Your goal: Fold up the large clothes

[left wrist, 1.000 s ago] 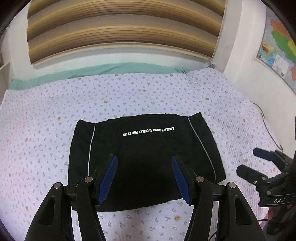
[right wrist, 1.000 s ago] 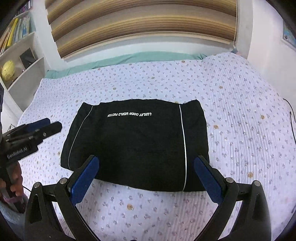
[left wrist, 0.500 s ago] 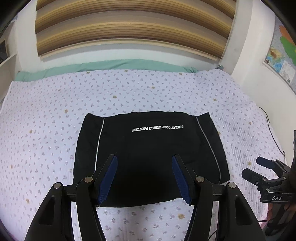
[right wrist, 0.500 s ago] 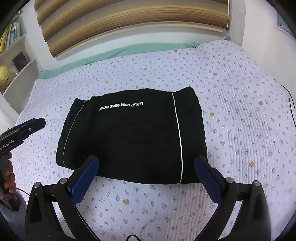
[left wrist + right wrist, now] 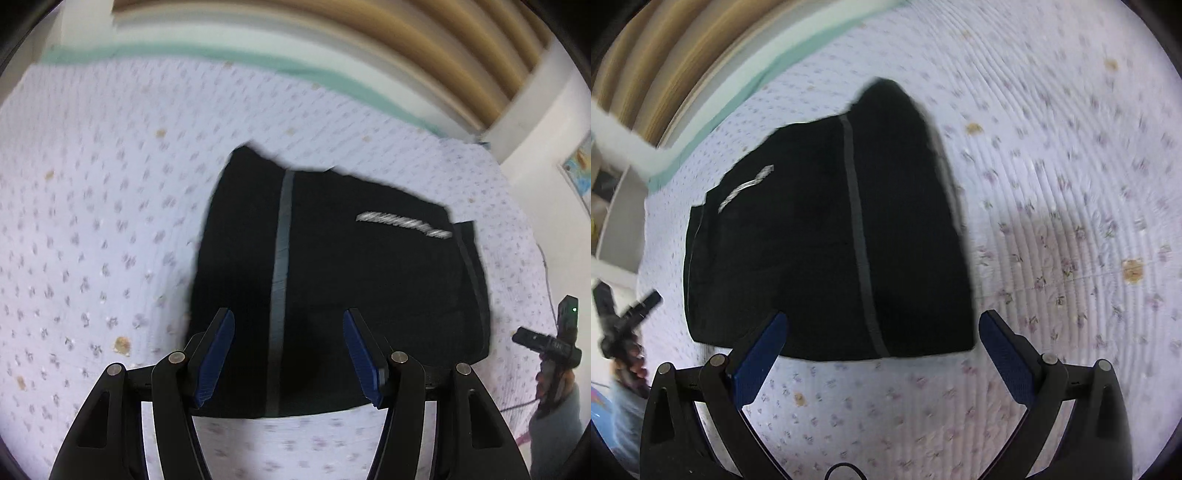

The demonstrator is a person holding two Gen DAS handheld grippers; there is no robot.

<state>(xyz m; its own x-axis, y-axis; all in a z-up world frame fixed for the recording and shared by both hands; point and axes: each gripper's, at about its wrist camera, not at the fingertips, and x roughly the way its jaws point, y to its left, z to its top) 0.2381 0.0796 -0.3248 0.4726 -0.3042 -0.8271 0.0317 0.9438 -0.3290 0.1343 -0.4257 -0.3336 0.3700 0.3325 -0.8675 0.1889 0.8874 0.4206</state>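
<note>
The black garment [image 5: 354, 280] is lying folded on the bed [image 5: 92, 229], probably soft and limp; near corners suit gripping. Left gripper [image 5: 288, 354] and right gripper [image 5: 882, 354] are hovering wide, empty.

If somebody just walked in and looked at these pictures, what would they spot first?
First the big black folded garment, lying flat in the middle of the flowery lilac bedspread, with pale stripes down it and white lettering near its far edge. Next, the blue-padded left gripper and right gripper, both open and empty, each over the near edge of the cloth.
</note>
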